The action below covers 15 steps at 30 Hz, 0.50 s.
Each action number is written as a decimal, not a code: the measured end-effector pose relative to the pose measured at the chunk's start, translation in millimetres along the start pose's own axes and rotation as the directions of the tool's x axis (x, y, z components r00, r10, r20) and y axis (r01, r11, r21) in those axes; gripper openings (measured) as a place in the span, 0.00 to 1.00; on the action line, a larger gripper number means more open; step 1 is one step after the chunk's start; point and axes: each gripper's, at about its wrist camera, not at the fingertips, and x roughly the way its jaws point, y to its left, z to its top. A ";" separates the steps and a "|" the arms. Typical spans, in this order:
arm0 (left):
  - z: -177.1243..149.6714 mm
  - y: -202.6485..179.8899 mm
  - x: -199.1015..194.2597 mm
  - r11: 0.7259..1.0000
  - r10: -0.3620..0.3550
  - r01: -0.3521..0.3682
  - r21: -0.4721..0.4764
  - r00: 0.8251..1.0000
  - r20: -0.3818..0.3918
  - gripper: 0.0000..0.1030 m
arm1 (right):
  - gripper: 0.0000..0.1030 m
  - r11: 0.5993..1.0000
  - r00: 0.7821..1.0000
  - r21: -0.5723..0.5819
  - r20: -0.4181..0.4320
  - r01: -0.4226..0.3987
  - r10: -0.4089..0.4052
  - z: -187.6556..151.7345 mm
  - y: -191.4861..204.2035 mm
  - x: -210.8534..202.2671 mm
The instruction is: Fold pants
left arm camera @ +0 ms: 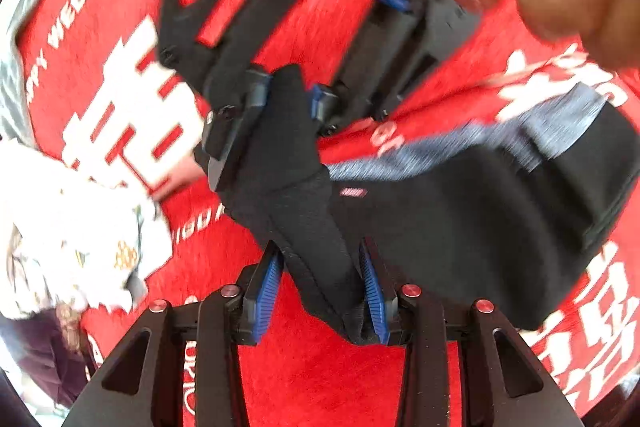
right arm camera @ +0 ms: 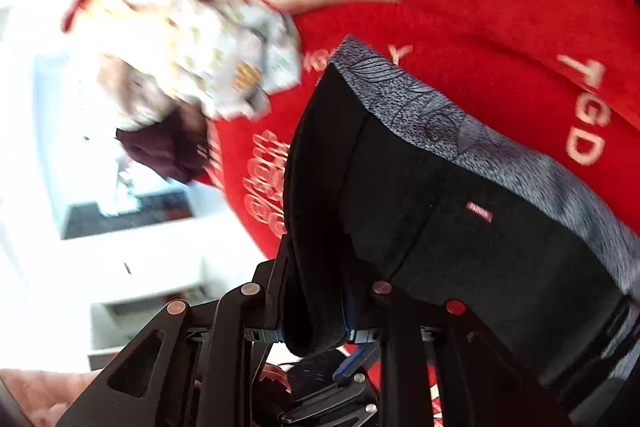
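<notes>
"WEDDING" and "TGD" in white on the red cloth (left arm camera: 312,379)

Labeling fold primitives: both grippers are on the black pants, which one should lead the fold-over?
Left, probably. The left gripper pinches a narrow black end of the pants, raised off the red mat. The right gripper clamps a thicker bunch beside the grey waistband, better suited as anchor.

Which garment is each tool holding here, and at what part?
Both hold the black pants: left tool on a narrow edge fold, right tool on another bunched edge; which part is unclear.
</notes>
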 end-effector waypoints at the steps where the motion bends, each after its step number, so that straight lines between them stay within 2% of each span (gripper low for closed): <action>1: 7.6 -6.6 -9.7 1.000 -0.008 0.008 0.007 1.000 0.023 0.39 | 0.22 1.000 0.999 0.005 0.033 -0.029 0.029 -7.9 -2.2 -14.3; 5: 39.0 -42.7 -42.6 0.998 -0.061 0.057 0.037 0.993 0.104 0.39 | 0.23 0.994 0.978 0.004 0.179 -0.111 0.108 -49.8 -17.3 -79.3; 7: 55.8 -66.5 -53.6 0.993 -0.107 0.099 0.066 0.985 0.133 0.39 | 0.23 0.991 0.958 0.007 0.259 -0.132 0.126 -76.5 -31.7 -117.5; 11: 81.4 -135.0 -62.6 0.972 -0.193 0.168 0.162 0.969 0.154 0.39 | 0.26 0.990 0.922 0.040 0.371 -0.136 0.111 -125.7 -67.4 -174.8; 15: 91.8 -195.9 -63.6 0.946 -0.273 0.242 0.214 0.953 0.131 0.39 | 0.26 0.978 0.885 0.133 0.459 -0.158 0.080 -180.8 -125.7 -215.7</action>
